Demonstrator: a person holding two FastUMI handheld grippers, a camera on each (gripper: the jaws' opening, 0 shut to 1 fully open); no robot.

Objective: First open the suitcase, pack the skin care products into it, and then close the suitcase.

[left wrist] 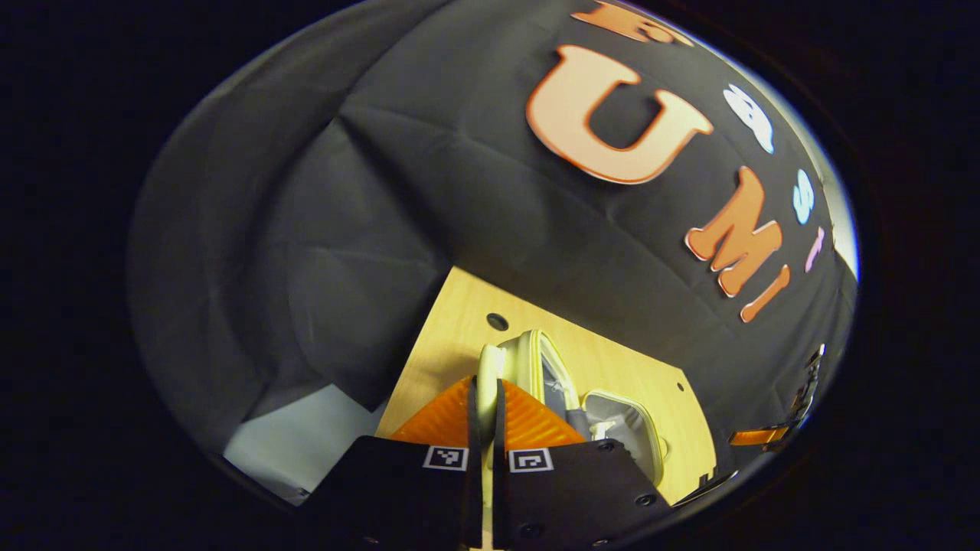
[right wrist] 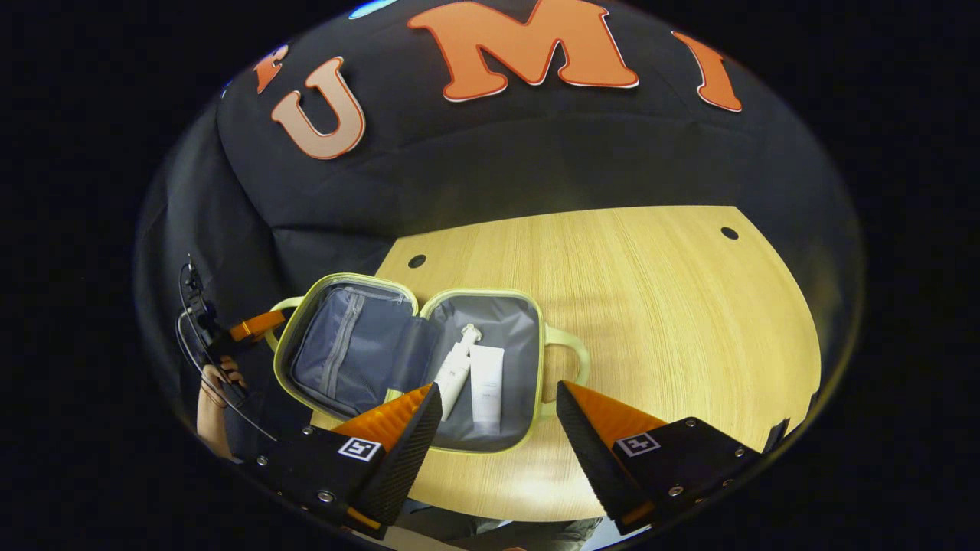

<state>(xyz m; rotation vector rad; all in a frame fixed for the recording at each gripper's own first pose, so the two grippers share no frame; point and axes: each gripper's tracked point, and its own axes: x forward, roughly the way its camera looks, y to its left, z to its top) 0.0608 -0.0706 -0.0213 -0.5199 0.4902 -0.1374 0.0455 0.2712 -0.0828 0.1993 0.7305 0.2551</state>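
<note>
Right gripper view: we look down on a pale green suitcase [right wrist: 429,360] lying open flat on a wooden table [right wrist: 651,306], left of centre in the frame. Its two halves sit side by side, grey lining up. The left half carries a zipped pocket [right wrist: 344,352]. In the right half lie a white pump bottle [right wrist: 457,367] and a white tube [right wrist: 487,386], side by side and touching. A loop handle [right wrist: 570,353] sticks out at the case's right edge. Our right gripper [right wrist: 498,428] hangs at the bottom of the frame, jaws spread wide with nothing between them. At the far left edge of the frame a person's hand [right wrist: 218,383] holds the other gripper, whose fingers [right wrist: 256,325] meet the handle on the case's left side.

Left gripper view shows the left gripper [left wrist: 487,413] at lower centre, its jaws drawn narrow and pressing on that pale green handle [left wrist: 490,375] from both sides. Beyond the fingers we see the suitcase [left wrist: 582,390] edge-on, its open half [left wrist: 624,428] to the right, on the table [left wrist: 605,360].
</note>
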